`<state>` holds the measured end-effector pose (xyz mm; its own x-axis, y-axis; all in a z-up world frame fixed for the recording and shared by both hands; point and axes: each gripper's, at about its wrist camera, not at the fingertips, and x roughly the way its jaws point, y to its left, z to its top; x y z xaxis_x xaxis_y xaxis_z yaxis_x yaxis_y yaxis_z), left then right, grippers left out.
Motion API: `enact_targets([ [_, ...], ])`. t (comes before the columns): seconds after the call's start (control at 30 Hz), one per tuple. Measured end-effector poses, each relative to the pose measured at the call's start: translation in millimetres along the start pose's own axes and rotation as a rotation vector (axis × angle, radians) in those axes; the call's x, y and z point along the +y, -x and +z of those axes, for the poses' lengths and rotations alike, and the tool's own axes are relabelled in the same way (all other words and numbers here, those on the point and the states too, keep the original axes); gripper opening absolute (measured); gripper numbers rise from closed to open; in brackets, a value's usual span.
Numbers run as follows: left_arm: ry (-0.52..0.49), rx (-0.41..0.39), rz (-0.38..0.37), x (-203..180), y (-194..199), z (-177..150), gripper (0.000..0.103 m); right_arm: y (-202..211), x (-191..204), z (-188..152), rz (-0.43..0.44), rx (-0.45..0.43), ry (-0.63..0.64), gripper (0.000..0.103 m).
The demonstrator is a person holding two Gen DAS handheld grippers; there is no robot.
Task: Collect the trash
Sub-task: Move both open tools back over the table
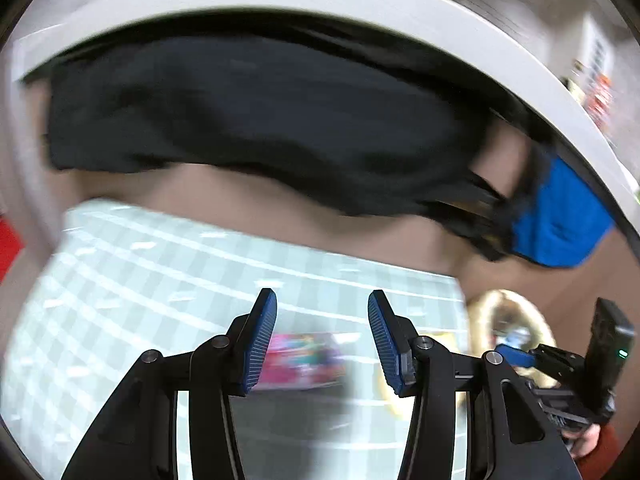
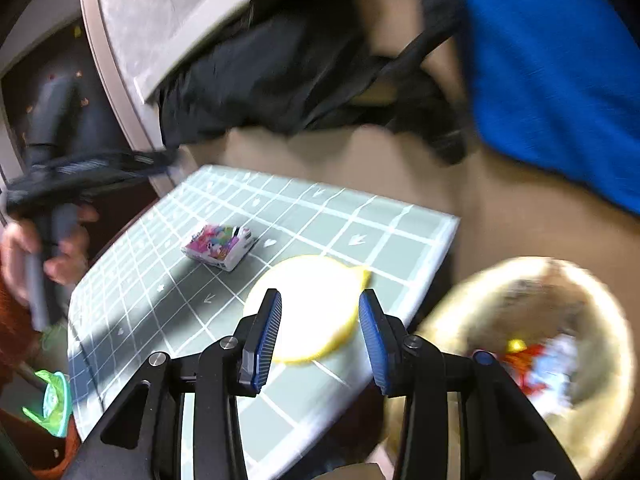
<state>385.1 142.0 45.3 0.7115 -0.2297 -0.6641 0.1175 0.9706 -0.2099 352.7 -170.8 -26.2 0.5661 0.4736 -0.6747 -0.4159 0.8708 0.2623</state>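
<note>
While both frames smear with motion blur, the basics read fine: right gripper (image 2: 320, 336) is empty, jaws apart, nothing between the pads, hanging over the near edge of the grey-green grid-patterned mat (image 2: 400, 236). Just past its tips sits a round pale-yellow disc (image 2: 308, 308), plate or lid, too overexposed to tell which. Further in, the small pink multicoloured printed carton (image 2: 218, 246) lies flat mid-mat, clear of everything, so probably the next trash item. To the right, off the mat, a round tan wicker-looking basket (image 2: 532, 344) already holds red and white scraps, which I judge to be the collection bin, parked within easy reach. Left gripper (image 1: 322, 340) also stands open and empty, with the same carton (image 1: 304, 360) blurred low between its fingers but below them, not gripped. Beyond the mat: brown floor or tabletop, hard to say, then a crumpled black fabric heap (image 1: 260, 120) with a blue cloth (image 1: 560, 216) under a white rounded edge. The person's hand (image 2: 60, 248) on the other handle is at the left border, cut off.
</note>
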Motion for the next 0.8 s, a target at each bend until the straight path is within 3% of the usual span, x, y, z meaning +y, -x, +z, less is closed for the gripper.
enact_targets([
  [0.17,0.041,-0.025,0.105,74,39,-14,0.049,-53,-7,8,-0.104,0.056,-0.057,0.039],
  [0.27,0.102,0.01,0.048,99,20,-31,0.049,-60,-18,8,-0.137,0.054,-0.116,0.039],
  [0.4,0.141,0.105,-0.082,101,-20,-53,0.049,-67,-24,1,-0.068,0.084,-0.17,0.037],
  [0.5,0.137,0.145,-0.1,93,-53,-62,0.049,-74,-18,-1,-0.058,0.094,-0.156,0.024],
  [0.53,0.137,0.152,-0.105,90,-60,-63,0.049,-74,-16,-2,-0.048,0.092,-0.15,0.015],
  [0.63,0.146,0.163,-0.102,83,-81,-61,0.049,-67,-2,5,-0.01,0.064,-0.132,0.011],
  [0.8,0.181,0.125,-0.128,88,-77,-56,0.049,-26,38,25,0.07,-0.009,-0.017,0.01],
])
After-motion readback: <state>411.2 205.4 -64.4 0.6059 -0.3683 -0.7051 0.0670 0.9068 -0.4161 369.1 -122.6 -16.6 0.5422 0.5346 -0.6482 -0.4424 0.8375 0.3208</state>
